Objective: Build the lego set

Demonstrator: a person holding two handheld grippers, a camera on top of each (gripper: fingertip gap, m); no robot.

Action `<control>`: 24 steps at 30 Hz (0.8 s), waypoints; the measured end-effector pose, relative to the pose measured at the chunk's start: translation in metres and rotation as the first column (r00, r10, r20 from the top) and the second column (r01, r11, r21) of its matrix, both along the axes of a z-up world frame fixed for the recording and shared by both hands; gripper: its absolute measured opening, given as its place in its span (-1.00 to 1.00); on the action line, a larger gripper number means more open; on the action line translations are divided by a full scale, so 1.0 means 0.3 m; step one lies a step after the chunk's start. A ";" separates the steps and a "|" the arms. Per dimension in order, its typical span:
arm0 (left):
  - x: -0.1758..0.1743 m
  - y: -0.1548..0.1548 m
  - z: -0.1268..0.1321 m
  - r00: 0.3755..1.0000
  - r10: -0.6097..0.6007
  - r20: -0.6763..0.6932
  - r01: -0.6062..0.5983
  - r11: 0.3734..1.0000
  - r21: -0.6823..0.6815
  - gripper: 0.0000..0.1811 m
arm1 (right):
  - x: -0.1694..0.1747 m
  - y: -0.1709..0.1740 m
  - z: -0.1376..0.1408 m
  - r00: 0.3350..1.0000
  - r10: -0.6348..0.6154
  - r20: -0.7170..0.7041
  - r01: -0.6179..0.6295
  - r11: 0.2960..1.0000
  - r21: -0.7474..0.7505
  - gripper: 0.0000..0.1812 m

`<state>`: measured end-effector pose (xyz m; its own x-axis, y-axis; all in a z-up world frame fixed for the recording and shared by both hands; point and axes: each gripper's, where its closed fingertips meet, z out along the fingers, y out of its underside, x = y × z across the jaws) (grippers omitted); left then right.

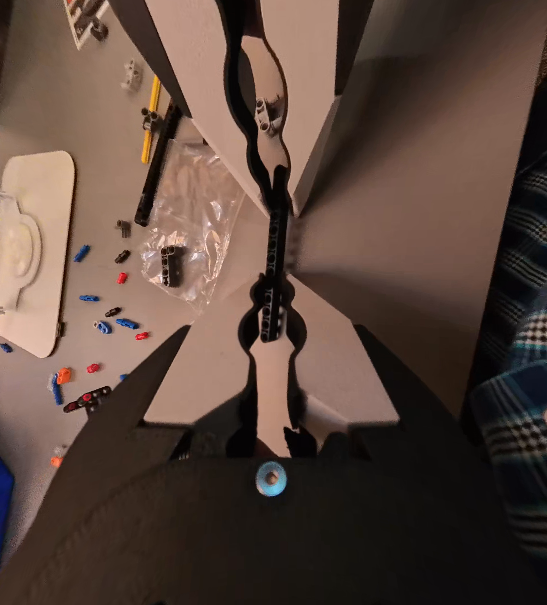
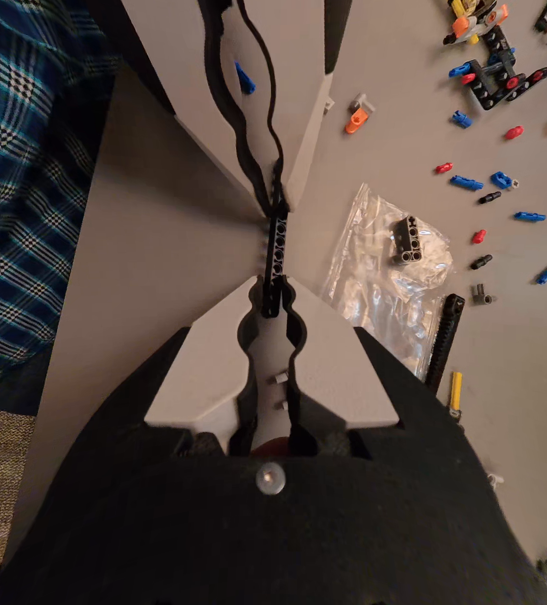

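A black beam with a row of holes (image 1: 275, 248) is held in the air by both grippers, tip to tip. My left gripper (image 1: 273, 278) is shut on its near end. My right gripper (image 1: 280, 212) comes from the top and is shut on the other end. In the right wrist view the same beam (image 2: 277, 248) runs from my right gripper (image 2: 273, 280) up into the left gripper (image 2: 277, 206). Both hold it above the grey table (image 1: 101, 108), near its edge.
A clear plastic bag (image 2: 386, 271) holds a dark grey L-beam (image 2: 408, 242). Beside it lie a long black beam (image 2: 447, 334) and a yellow axle (image 2: 456, 389). Loose blue, red, black and orange pins are scattered about. A partial assembly (image 2: 494, 75) sits at the far right. A white board (image 1: 33, 248) lies at the left. A person's plaid sleeve (image 1: 540, 262) is at the table edge. The tips of both grippers are at nearly the same place. Left tips and right tips are each some 15 cm from the yellow axle (image 2: 456, 389). Seen from the left wrist view (image 1: 145, 148) as well.
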<state>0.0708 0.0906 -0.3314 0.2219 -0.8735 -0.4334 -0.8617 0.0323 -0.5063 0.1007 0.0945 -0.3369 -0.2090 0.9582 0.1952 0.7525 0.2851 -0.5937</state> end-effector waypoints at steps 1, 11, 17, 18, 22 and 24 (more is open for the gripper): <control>-0.002 0.002 -0.005 1.000 0.003 -0.008 -0.003 1.000 0.000 -0.93 | 0.000 -0.001 0.001 1.000 0.001 -0.002 -0.001 1.000 -0.010 -0.90; -0.021 0.012 -0.005 0.999 0.019 -0.049 -0.015 0.997 0.077 -1.00 | -0.063 0.215 0.141 0.964 -0.238 -0.121 0.219 0.964 -0.152 -0.78; -0.028 0.002 -0.007 0.998 0.017 -0.059 -0.009 0.992 0.127 -0.97 | -0.161 0.408 0.056 0.948 -0.317 -0.033 0.310 0.941 -0.137 -0.77; -0.030 0.004 0.000 0.999 0.022 -0.048 -0.015 0.990 0.139 -0.97 | -0.175 0.424 0.042 0.948 -0.319 -0.018 0.313 0.940 -0.138 -0.77; -0.043 0.009 0.023 0.999 0.034 -0.017 -0.032 0.989 0.143 -0.93 | -0.211 0.468 -0.004 0.940 -0.340 0.024 0.341 0.932 -0.120 -0.80; -0.049 0.014 0.031 0.999 0.041 -0.003 -0.040 0.990 0.134 -0.92 | -0.229 0.471 -0.005 0.939 -0.343 0.016 0.342 0.929 -0.144 -0.85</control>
<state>0.0561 0.0947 -0.3219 0.2532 -0.7978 -0.5471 -0.8667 0.0641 -0.4947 0.0321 0.2357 -0.3383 0.1377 0.9891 0.0521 0.7840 -0.0767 -0.6161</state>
